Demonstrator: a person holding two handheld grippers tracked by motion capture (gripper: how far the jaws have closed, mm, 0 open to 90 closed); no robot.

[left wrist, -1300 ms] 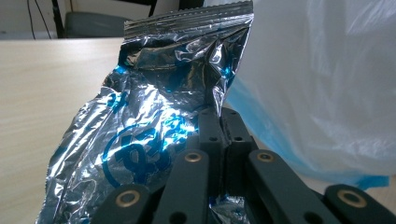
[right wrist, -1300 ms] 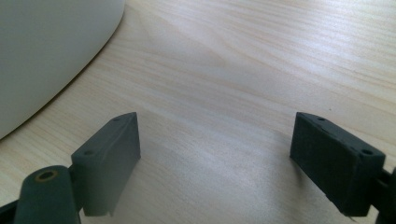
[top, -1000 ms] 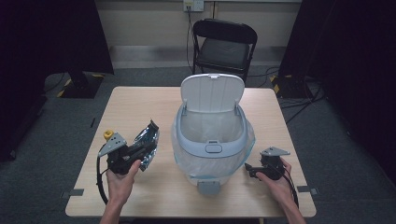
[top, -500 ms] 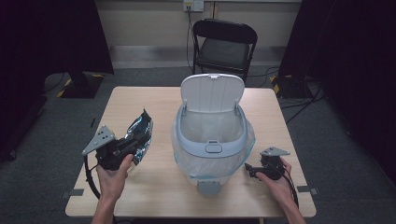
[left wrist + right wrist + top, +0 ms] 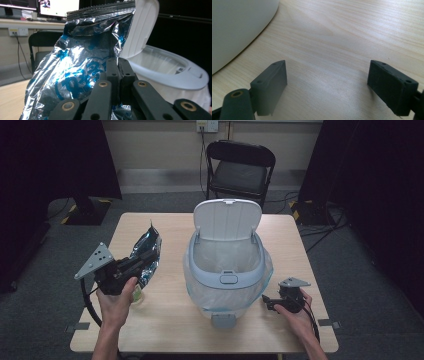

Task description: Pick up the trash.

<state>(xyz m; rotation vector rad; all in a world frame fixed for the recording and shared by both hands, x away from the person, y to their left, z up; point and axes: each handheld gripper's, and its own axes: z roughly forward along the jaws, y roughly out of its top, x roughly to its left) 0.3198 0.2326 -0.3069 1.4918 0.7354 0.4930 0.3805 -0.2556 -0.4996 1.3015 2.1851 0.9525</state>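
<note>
A crinkled silver and blue foil snack bag [image 5: 147, 251] hangs above the left half of the table, and my left gripper [image 5: 142, 258] is shut on its lower part. In the left gripper view the two jaws meet on the foil bag [image 5: 80, 67], with the white bin's lid [image 5: 141, 27] just behind it. The white lidded bin [image 5: 227, 265], lid up and lined with a clear bag, stands mid-table to the right of the foil bag. My right gripper [image 5: 269, 301] rests low on the table at the bin's right, open, with bare wood between its fingertips [image 5: 274, 82].
The wooden table [image 5: 165, 320] has bare room along its front and left. A black folding chair [image 5: 240, 167] stands behind the far edge. The bin's curved wall [image 5: 237, 27] lies close to the left of my right gripper. Dark curtains flank the room.
My left gripper has lifted the foil bag higher off the table and shifted slightly left. The right gripper has stayed in place.
</note>
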